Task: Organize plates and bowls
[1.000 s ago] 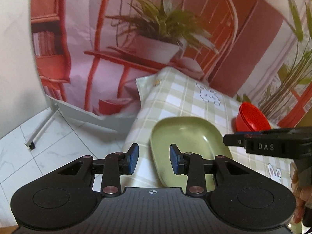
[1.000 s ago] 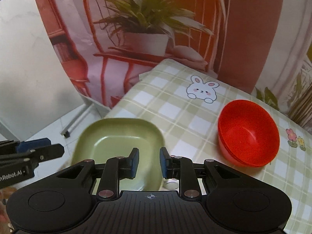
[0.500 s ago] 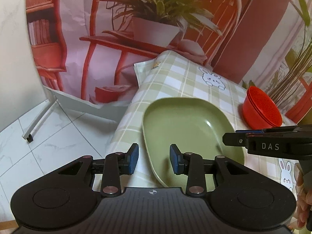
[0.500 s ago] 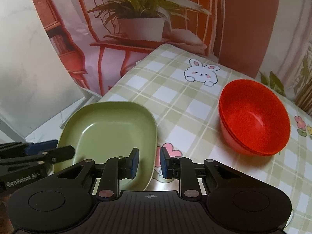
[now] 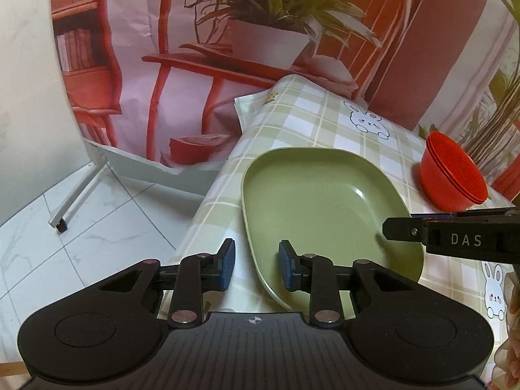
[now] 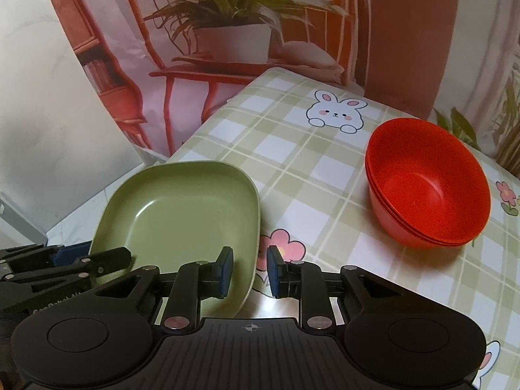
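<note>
A green square plate (image 5: 325,208) lies near the table's left edge; it also shows in the right wrist view (image 6: 182,214). My left gripper (image 5: 254,266) is open with its jaws straddling the plate's near-left rim. My right gripper (image 6: 249,271) is open with its jaws straddling the plate's near-right rim. A stack of red bowls (image 6: 429,188) stands to the right of the plate; it also shows in the left wrist view (image 5: 453,175). The right gripper's body (image 5: 455,237) reaches in from the right in the left wrist view.
The table has a green checked cloth with bunny prints (image 6: 325,169). Its left edge (image 5: 211,195) drops to a white tiled floor (image 5: 65,243). A printed backdrop with a plant and red chair (image 6: 227,32) hangs behind.
Both grippers have moved forward and down towards the plate, and their jaws now straddle its rim. The right gripper's jaws have opened a little wider. The plate and bowls have not moved.
</note>
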`<state>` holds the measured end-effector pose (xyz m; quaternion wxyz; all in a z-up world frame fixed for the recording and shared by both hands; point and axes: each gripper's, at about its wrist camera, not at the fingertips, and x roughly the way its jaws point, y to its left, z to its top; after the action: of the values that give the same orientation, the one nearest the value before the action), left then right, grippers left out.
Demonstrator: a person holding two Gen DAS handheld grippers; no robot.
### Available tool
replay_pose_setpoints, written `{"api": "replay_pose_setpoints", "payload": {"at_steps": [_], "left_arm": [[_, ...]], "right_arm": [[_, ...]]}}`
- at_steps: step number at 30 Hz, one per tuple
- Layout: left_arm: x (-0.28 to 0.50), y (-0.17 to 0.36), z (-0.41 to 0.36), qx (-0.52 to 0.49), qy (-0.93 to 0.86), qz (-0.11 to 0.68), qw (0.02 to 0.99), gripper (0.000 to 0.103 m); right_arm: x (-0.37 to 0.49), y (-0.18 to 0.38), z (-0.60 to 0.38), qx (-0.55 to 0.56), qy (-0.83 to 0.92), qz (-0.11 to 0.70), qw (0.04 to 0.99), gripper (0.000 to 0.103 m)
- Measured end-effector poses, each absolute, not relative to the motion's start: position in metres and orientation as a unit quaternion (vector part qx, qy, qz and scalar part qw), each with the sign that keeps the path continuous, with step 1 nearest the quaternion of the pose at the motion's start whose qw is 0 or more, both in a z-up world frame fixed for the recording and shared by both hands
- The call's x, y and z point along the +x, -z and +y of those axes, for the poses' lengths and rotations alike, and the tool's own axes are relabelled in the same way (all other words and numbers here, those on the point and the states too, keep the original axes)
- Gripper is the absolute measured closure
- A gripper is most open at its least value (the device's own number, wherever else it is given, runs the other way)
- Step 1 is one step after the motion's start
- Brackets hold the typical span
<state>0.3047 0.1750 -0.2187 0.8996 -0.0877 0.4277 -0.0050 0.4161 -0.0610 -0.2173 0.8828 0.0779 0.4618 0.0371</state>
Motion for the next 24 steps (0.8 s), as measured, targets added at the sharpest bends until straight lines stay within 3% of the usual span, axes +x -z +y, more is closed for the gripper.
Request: {"api": "replay_pose_setpoints", "payload": {"at_steps": [6, 9, 10, 11, 24], "left_arm": [[0.305, 0.220, 0.175, -0.086, 0.004, 0.426, 0.901, 0.073], [0.304, 0.220, 0.174, -0.084, 0.004, 0.424, 0.902, 0.074], [0.304, 0.220, 0.174, -0.082, 0.003, 0.423, 0.902, 0.076], [0.304, 0.220, 0.174, -0.080, 0.005, 0.424, 0.902, 0.089], [0.275, 0.180, 0.176, -0.061, -0.011, 0.412, 0.909, 0.089]], "right_arm": [[0.415, 0.221, -0.060, 0.075, -0.038, 0.462, 0.883, 0.081], [0.414, 0.222, -0.058, 0.072, -0.042, 0.463, 0.882, 0.092], [0.412, 0.222, -0.057, 0.072, -0.042, 0.463, 0.883, 0.093], [0.411, 0.221, -0.056, 0.075, -0.043, 0.462, 0.883, 0.094], [0.381, 0.183, -0.053, 0.116, -0.071, 0.443, 0.886, 0.093]]}}
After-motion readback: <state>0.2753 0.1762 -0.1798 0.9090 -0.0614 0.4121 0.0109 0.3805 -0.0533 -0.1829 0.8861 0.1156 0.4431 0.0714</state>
